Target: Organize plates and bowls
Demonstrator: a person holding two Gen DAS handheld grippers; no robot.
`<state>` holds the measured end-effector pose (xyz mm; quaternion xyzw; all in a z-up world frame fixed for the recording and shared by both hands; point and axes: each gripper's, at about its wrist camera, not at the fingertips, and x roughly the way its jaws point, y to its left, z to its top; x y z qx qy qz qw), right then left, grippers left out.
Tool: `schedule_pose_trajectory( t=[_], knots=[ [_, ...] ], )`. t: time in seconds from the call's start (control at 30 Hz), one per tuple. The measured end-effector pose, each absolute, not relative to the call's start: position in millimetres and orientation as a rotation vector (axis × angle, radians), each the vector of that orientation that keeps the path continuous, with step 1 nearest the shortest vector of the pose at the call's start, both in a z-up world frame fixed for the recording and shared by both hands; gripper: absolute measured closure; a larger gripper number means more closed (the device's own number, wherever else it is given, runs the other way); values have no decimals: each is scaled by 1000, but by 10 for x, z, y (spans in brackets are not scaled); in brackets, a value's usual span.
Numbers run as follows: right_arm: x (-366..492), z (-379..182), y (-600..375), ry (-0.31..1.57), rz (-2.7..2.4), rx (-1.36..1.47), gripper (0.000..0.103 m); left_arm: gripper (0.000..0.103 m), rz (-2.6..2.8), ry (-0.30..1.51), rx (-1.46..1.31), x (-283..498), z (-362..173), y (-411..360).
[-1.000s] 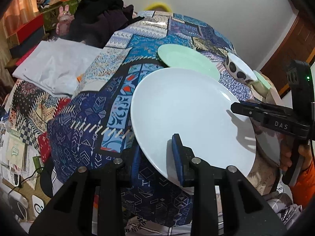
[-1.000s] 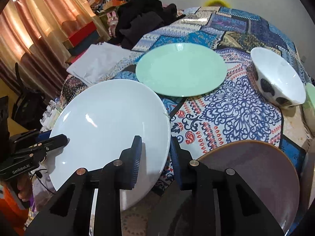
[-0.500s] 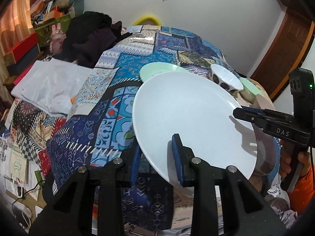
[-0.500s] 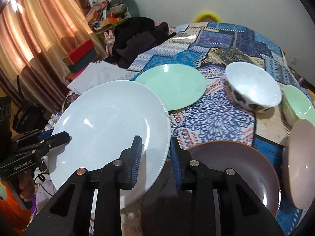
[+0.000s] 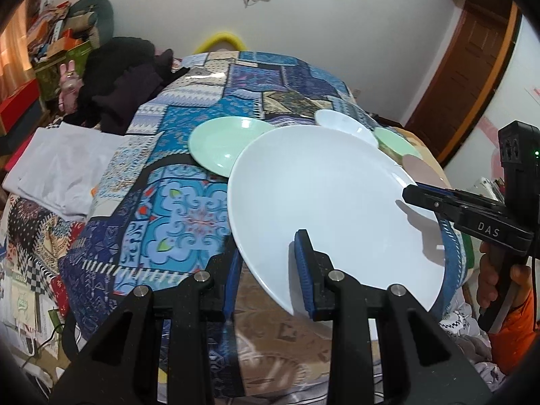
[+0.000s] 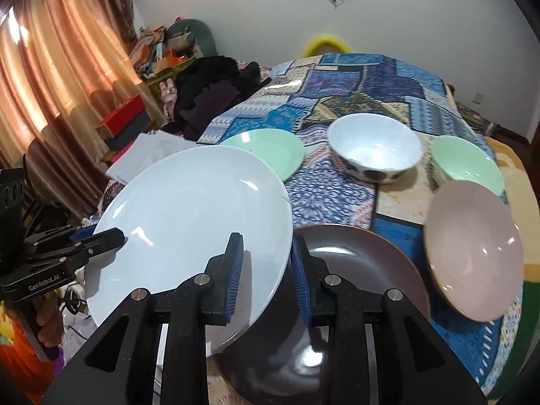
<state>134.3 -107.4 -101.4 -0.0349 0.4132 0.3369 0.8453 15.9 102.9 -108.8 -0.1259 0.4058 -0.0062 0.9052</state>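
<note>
A large white plate (image 5: 330, 199) is held in the air above the near end of the table. My left gripper (image 5: 266, 270) is shut on its near rim. My right gripper (image 6: 266, 266) is shut on the opposite rim (image 6: 189, 222) and shows from the side in the left wrist view (image 5: 410, 195). On the patterned tablecloth (image 6: 354, 101) lie a mint-green plate (image 6: 270, 148), a white spotted bowl (image 6: 374, 150), a mint-green bowl (image 6: 467, 165), a pink bowl (image 6: 472, 249) and a dark brown plate (image 6: 354, 287) under my right gripper.
A pile of dark clothes (image 6: 212, 91) and white folded cloth (image 5: 57, 168) lie left of the table. Curtains (image 6: 57, 84) hang at the left. A wooden door (image 5: 472, 64) stands at the right. Cluttered shelves (image 5: 44, 50) are at the far left.
Both grippers have lifted the white plate up from the tablecloth. The table's dishes now sit lower and farther in both views.
</note>
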Motion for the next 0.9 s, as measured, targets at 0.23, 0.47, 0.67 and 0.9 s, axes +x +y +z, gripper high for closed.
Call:
schedule_pose_trajectory(
  t=[0.23, 0.47, 0.67, 0.9],
  knots=[
    [1295, -1015, -1379, 866, 668, -45, 77, 72, -65, 856, -238, 224, -1075, 771],
    [1273, -1107, -1641, 892, 634, -7, 77, 72, -104, 891, -199, 295, -1137, 511],
    [1266, -1217, -1819, 918, 611, -2, 77, 72, -131, 926, -172, 334, -1212, 343],
    [1291, -1354, -1959, 951, 596, 26, 77, 72, -146, 976, -150, 439, -1339, 203]
  ],
)
